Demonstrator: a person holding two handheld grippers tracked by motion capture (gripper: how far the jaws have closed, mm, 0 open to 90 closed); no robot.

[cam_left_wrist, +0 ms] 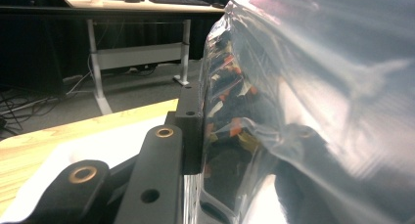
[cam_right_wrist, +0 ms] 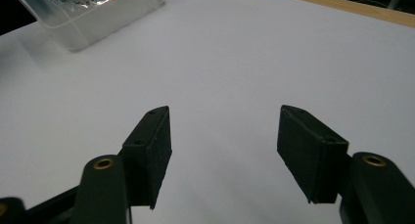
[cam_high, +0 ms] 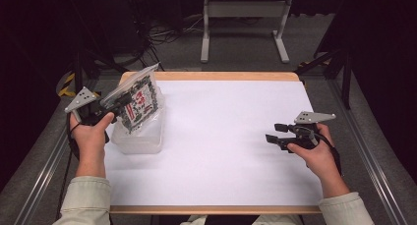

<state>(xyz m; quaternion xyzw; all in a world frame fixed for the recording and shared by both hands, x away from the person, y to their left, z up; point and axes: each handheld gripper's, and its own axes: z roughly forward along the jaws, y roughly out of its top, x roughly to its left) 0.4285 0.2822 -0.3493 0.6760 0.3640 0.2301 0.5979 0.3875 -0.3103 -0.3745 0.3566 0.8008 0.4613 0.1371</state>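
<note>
Holding the clear bag (cam_high: 138, 101) up at the far-left of the surface (cam_high: 221, 136), the left gripper (cam_high: 114, 105) is clamping its jaws tight on the bag's near edge. The bag, w/ dark and orange bits inside, is hanging tilted, long axis running up and away, directly over the clear plastic tub (cam_high: 140, 136); its low end is looking like it's dipping into the tub. The right gripper (cam_high: 275, 132) is hovering well apart on the right side, jaws spread, gripping nothing, pointing left toward the tub. Left hand is far nearer, so prob. it's lowering the bag straight down.
</note>
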